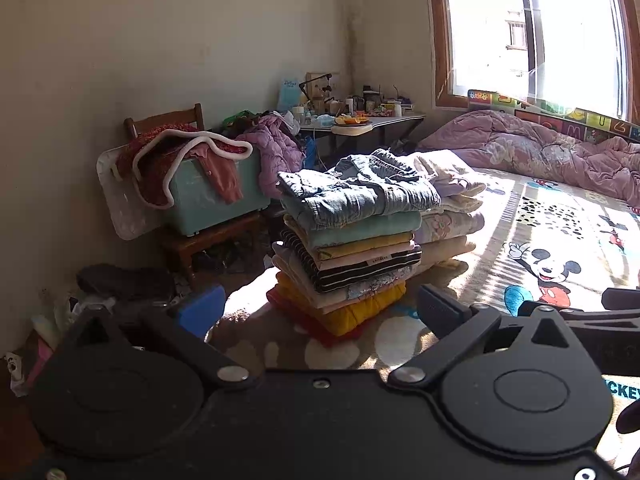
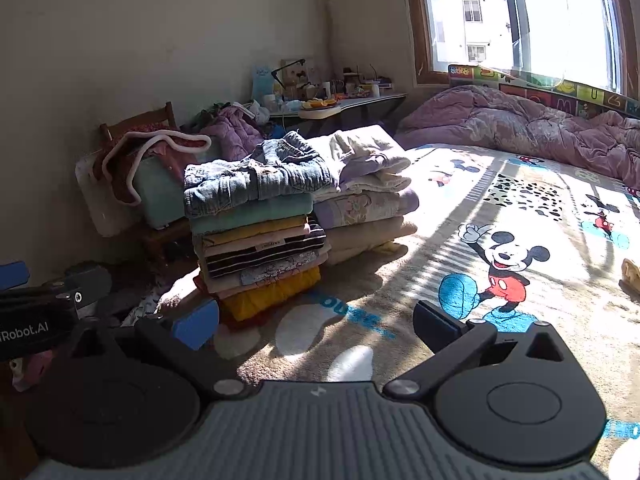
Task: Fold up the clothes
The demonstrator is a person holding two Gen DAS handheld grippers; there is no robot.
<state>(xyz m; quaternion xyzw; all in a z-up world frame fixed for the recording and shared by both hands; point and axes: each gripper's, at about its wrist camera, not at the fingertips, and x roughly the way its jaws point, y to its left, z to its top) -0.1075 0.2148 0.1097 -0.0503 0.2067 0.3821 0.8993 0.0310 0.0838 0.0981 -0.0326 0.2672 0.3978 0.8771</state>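
- Bedroom scene, seen from two cameras mounted on handheld grippers, both looking across a bed [image 2: 400, 292] covered by a cartoon-mouse blanket lit by strong sun from a window [image 2: 520, 16].
- Left gripper [image 1: 316, 312] hovers low over the blanket with its jaws spread wide apart and nothing between them; one blue pad and one dark pad show.
- Right gripper [image 2: 316, 324] sits just beside it, jaws likewise apart and empty, pointing the same way.
- A tall stack of folded clothes [image 1: 348, 248] stands near the bed's edge, directly ahead of both grippers. Folded jeans [image 1: 360, 188] lie on top, above teal, yellow, pink, striped and mustard layers, and a red piece at the bottom.
- A second, paler pile [image 2: 368, 200] of folded cream and lilac fabrics touches the stack on its window side; grouping the piles at one edge likely keeps the sunny middle of the bed free as a folding area.
- A small yellowish item [image 2: 632, 276] peeks in at the right camera's edge; too little shows to tell what it is.
- Unfolded garments drape over a teal box [image 1: 208, 200] on a wooden chair [image 1: 192, 236] beside the bed.
- A rumpled pink quilt [image 1: 540, 148] lies under the window, and a cluttered surface [image 1: 372, 122] stands in the corner.
- Judging by the empty jaws and neat stacks, one garment seems finished and the next is not yet picked up.
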